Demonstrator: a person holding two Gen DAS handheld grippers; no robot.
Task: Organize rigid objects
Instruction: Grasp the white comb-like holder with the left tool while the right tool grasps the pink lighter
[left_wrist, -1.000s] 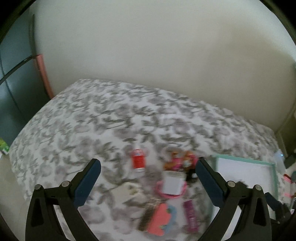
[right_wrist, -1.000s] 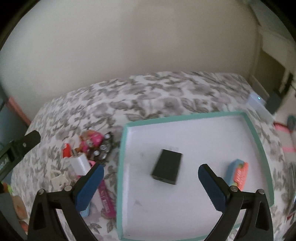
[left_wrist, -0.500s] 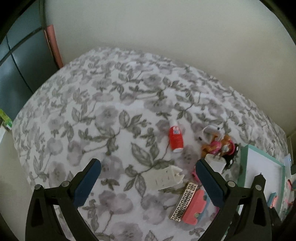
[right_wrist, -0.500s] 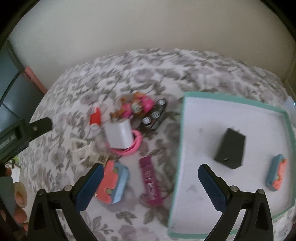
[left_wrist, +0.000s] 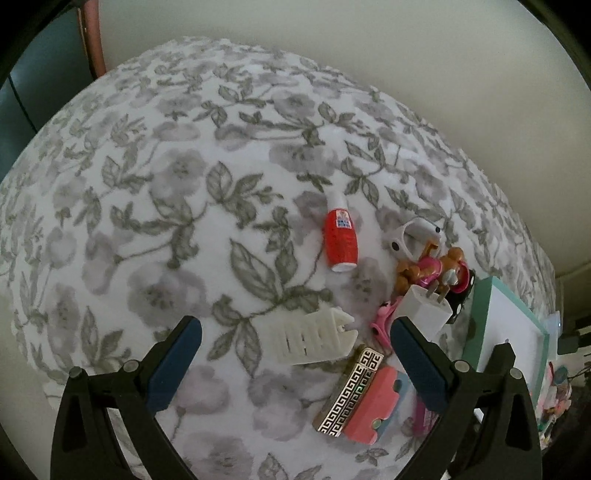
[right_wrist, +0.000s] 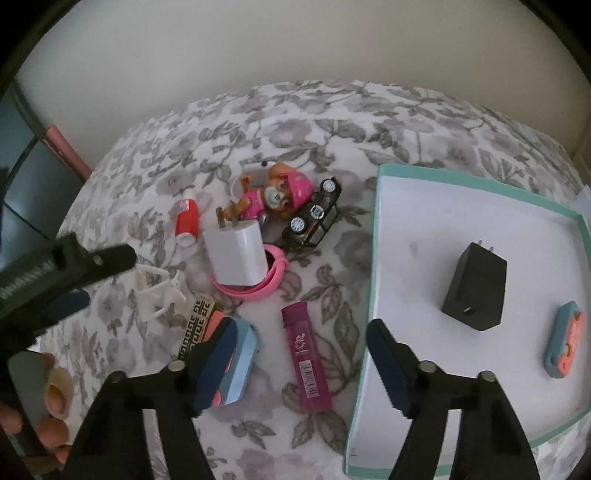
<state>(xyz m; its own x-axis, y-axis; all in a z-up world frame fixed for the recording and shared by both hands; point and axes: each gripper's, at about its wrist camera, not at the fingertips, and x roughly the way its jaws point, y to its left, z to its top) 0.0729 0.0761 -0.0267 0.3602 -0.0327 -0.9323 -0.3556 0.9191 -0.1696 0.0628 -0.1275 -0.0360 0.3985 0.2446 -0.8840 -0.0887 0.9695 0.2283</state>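
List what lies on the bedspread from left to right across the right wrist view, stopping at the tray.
White plastic clip → red bottle → white charger → magenta tube → toy truck → teal-rimmed tray.

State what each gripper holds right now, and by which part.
Nothing is held. The left gripper is open over the white clip, not touching it. The right gripper is closing around the purple lighter, pads not yet on it.

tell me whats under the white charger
The white charger sits on a pink band whose loop curves out beside it. The rest of the band underneath is covered.
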